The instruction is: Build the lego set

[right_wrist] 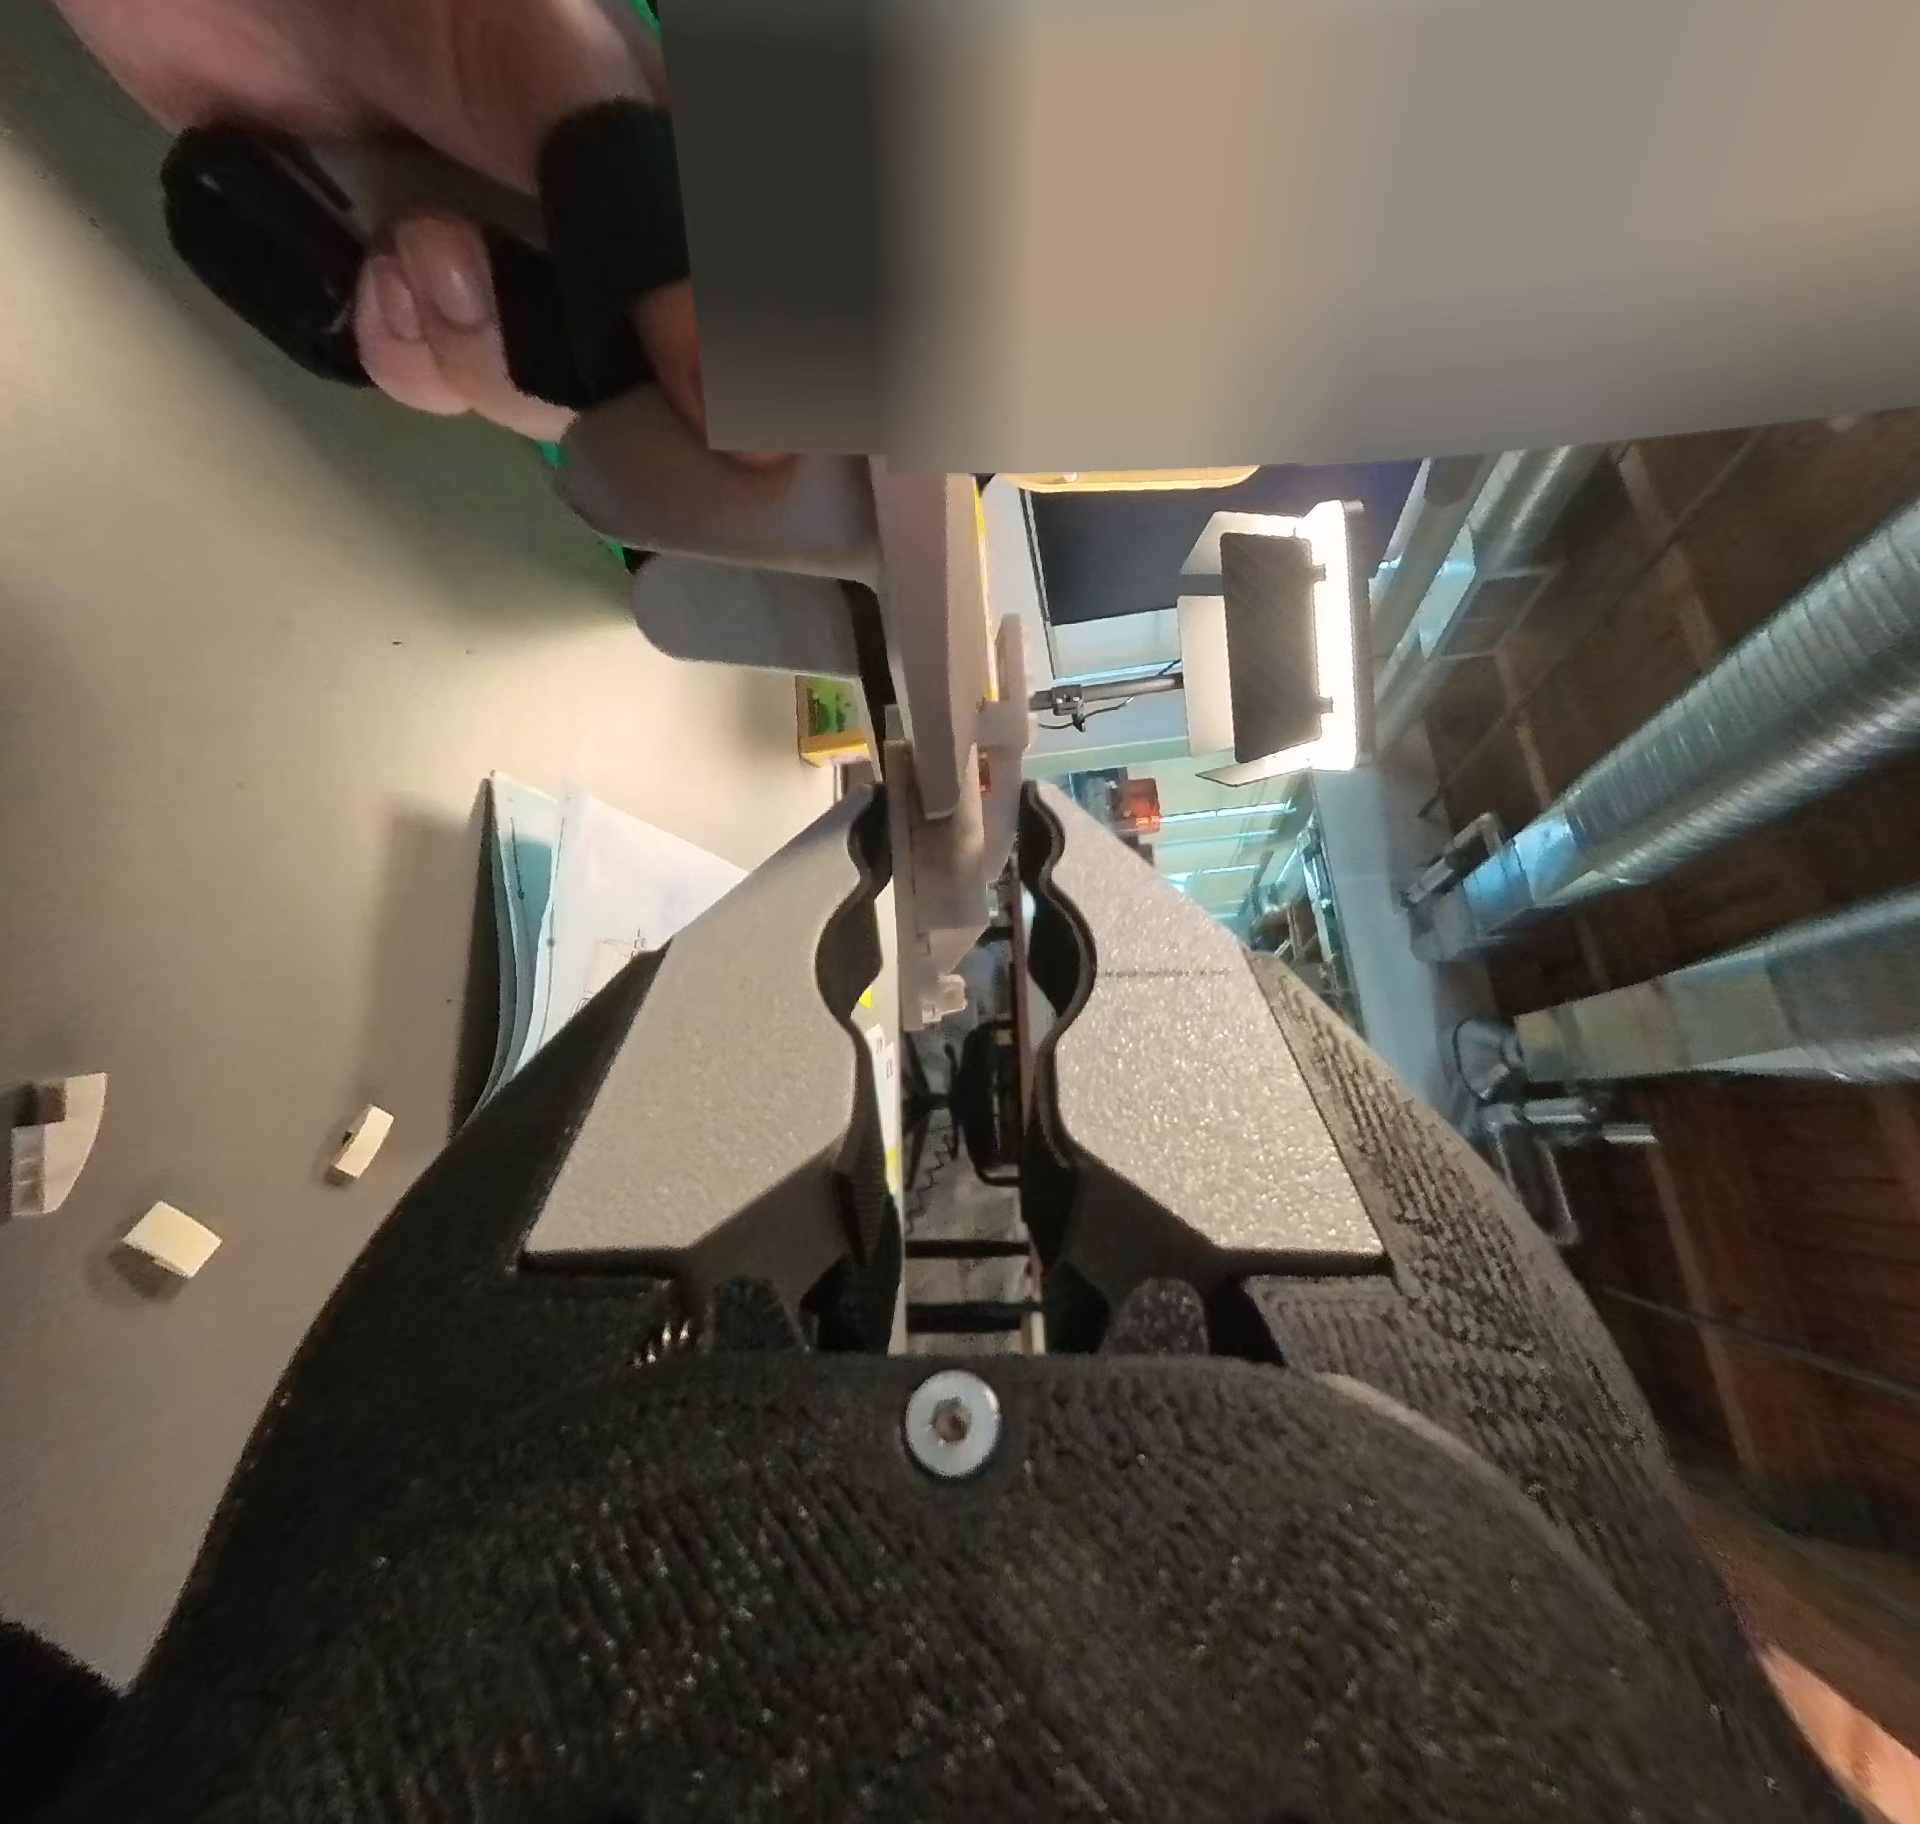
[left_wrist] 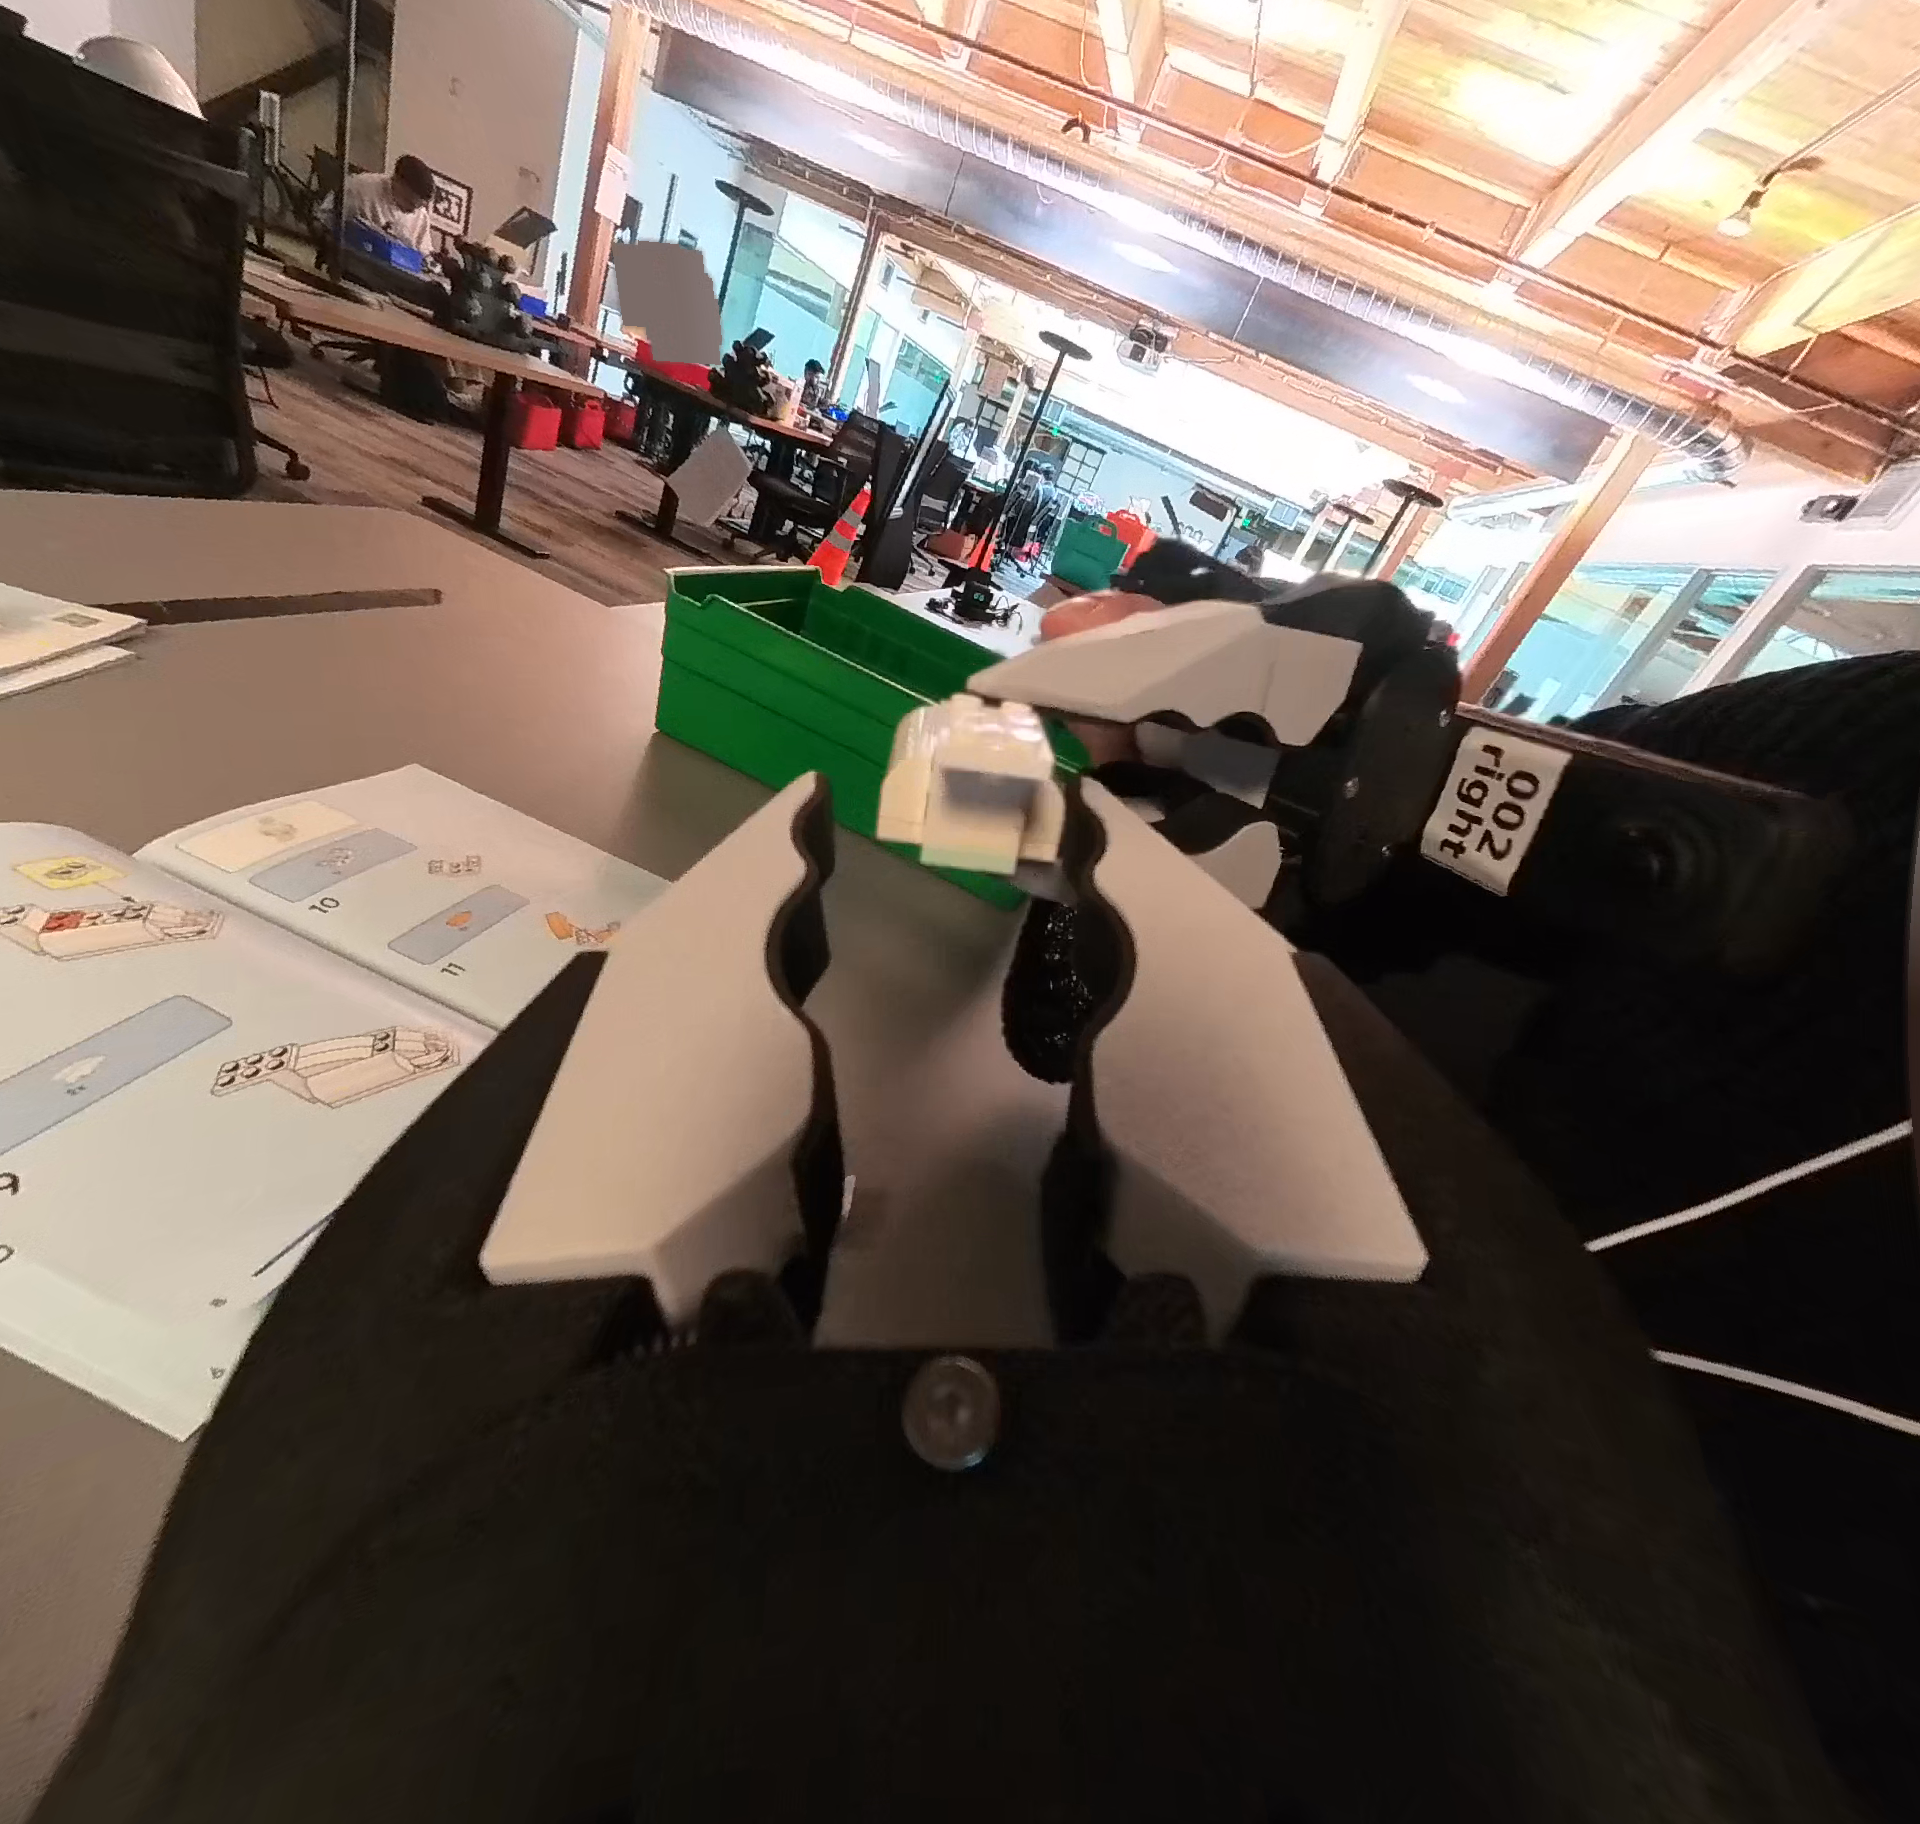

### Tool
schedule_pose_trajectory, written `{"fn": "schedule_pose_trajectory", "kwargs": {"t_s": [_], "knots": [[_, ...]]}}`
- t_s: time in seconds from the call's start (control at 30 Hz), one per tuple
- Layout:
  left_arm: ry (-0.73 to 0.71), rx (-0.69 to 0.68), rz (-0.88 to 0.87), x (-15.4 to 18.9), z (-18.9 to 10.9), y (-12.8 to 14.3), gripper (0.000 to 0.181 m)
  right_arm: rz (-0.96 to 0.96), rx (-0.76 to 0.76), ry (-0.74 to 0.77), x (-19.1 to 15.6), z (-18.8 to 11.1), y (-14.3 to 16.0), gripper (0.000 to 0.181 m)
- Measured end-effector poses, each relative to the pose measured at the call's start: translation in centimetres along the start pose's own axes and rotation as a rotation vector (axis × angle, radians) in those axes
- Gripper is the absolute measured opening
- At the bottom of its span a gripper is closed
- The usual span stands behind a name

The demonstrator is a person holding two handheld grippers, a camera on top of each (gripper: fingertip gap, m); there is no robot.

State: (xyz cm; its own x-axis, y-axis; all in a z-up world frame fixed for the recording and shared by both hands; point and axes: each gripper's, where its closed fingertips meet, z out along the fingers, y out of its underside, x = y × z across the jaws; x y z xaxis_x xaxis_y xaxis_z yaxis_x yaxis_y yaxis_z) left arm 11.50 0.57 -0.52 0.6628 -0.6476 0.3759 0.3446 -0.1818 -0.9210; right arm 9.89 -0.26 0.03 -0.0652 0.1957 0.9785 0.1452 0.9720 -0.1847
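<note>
A small white lego assembly (left_wrist: 966, 787) is held up above the grey table (left_wrist: 436, 652). My right gripper (right_wrist: 951, 808) is shut on it; in the right wrist view the assembly (right_wrist: 935, 901) sits between its tips. In the left wrist view the right gripper's fingers (left_wrist: 1122, 662) reach in from the right. My left gripper (left_wrist: 951, 798) is open, its jaws on either side of the assembly with a narrow gap at the left finger. The left gripper's fingers (right_wrist: 727, 621) show from above in the right wrist view, with a hand (right_wrist: 416, 320) behind them.
An open instruction booklet (left_wrist: 260, 995) lies at the left on the table, also in the right wrist view (right_wrist: 582, 891). A green bin (left_wrist: 790, 683) stands just beyond the grippers. Three loose cream pieces (right_wrist: 171, 1244) lie on the table. More booklets (left_wrist: 52, 631) lie far left. My left and right fingertips are right by each other.
</note>
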Motion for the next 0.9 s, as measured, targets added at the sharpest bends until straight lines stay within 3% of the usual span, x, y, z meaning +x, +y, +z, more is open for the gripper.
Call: {"fn": "schedule_pose_trajectory", "kwargs": {"t_s": [0.2,0.47,0.9], "knots": [[0.045,-0.052,-0.011,0.7,0.3,0.6,0.035,0.035,0.019,-0.015,-0.3,-0.1,-0.4,0.023],[0.113,-0.008,-0.04,1.6,0.1,-0.1,0.035,0.166,0.076,-0.058,0.1,-0.4,-1.2,0.024],[0.056,0.023,0.055,1.7,0.1,-0.7,0.035,-0.047,0.028,0.045,0.2,-0.3,-1.7,0.022]]}}
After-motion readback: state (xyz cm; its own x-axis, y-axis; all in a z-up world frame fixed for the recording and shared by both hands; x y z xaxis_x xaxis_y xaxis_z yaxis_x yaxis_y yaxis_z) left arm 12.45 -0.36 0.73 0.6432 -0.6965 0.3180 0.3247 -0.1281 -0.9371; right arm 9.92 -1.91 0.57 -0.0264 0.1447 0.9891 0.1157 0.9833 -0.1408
